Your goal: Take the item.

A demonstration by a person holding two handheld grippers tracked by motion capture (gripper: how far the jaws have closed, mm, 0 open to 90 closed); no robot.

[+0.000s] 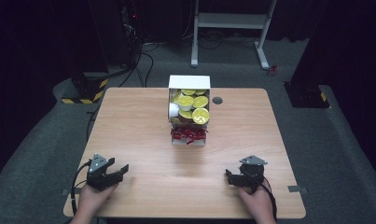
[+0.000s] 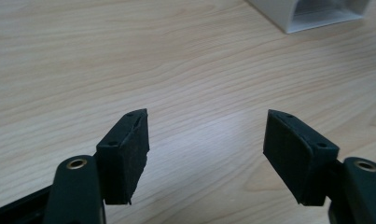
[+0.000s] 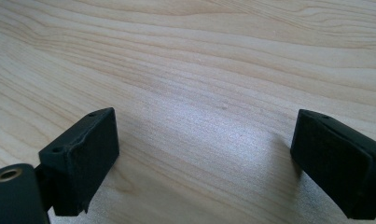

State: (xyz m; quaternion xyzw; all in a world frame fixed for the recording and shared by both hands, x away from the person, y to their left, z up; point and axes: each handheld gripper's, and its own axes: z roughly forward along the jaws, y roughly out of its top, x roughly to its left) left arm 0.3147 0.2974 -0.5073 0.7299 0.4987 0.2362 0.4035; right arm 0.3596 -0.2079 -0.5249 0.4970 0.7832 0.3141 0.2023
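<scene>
High view: a pale wooden bench (image 1: 143,121) stands on grey carpet in a dark room, with a white metal frame (image 1: 232,28) behind it and cables trailing over the floor. The left gripper (image 1: 118,171) sits near the front left corner, held in a hand (image 1: 93,198), tilted toward the middle. The right gripper (image 1: 230,176) sits near the front right, held by the other hand (image 1: 255,200). Both are well apart from the white box (image 1: 189,82) at the far middle, which holds yellow-lidded cups (image 1: 195,108) in its rear part and red packets (image 1: 189,134) in front.

Left gripper view: the jaws stand wide apart over bare wood, nothing between them (a corner of the box (image 2: 316,14) shows top right).

Right gripper view: its jaws gape wide too, empty, low over the grain.
</scene>
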